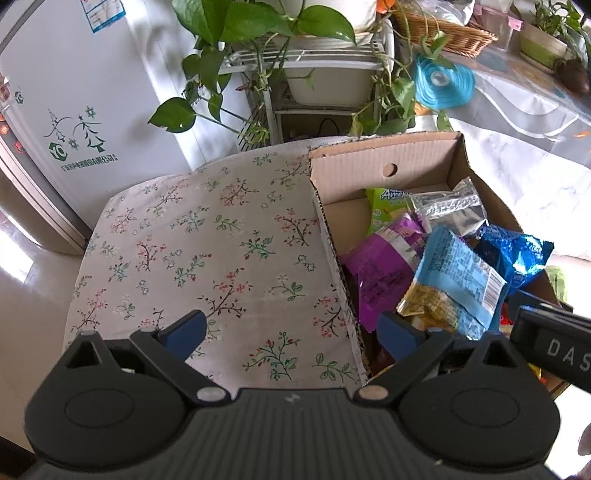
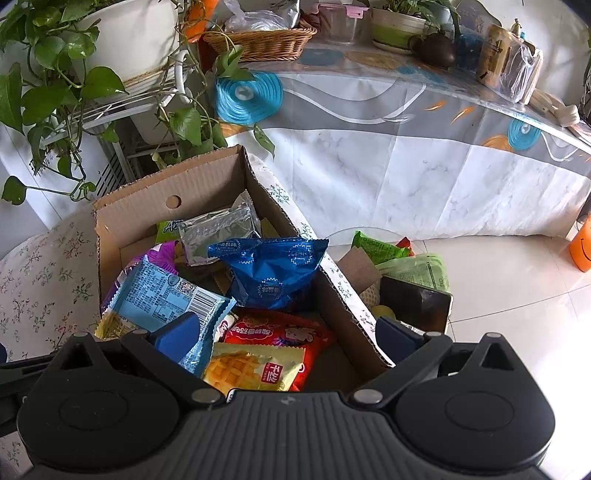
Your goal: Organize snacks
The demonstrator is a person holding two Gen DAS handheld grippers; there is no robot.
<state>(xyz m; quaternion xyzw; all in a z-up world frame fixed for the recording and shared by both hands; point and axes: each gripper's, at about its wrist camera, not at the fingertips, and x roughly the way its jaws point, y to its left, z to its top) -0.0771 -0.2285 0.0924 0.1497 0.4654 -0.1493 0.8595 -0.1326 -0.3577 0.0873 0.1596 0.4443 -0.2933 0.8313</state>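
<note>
Each view looks forward and steeply down along its own tongs, close above a cardboard box (image 1: pixel 384 173) of snacks. The left wrist view sits over the floral cloth (image 1: pixel 207 258), with the box ahead and to the right of its tongs and a fridge (image 1: pixel 66 110) far left. The right wrist view hangs right over the box (image 2: pixel 147 206), with a table (image 2: pixel 406 122) beyond. Both share the box, the blue packet (image 1: pixel 513 254) (image 2: pixel 273 273), the plant (image 1: pixel 236 22) (image 2: pixel 55 55) and a basket (image 1: pixel 443 29) (image 2: pixel 258 40).
</note>
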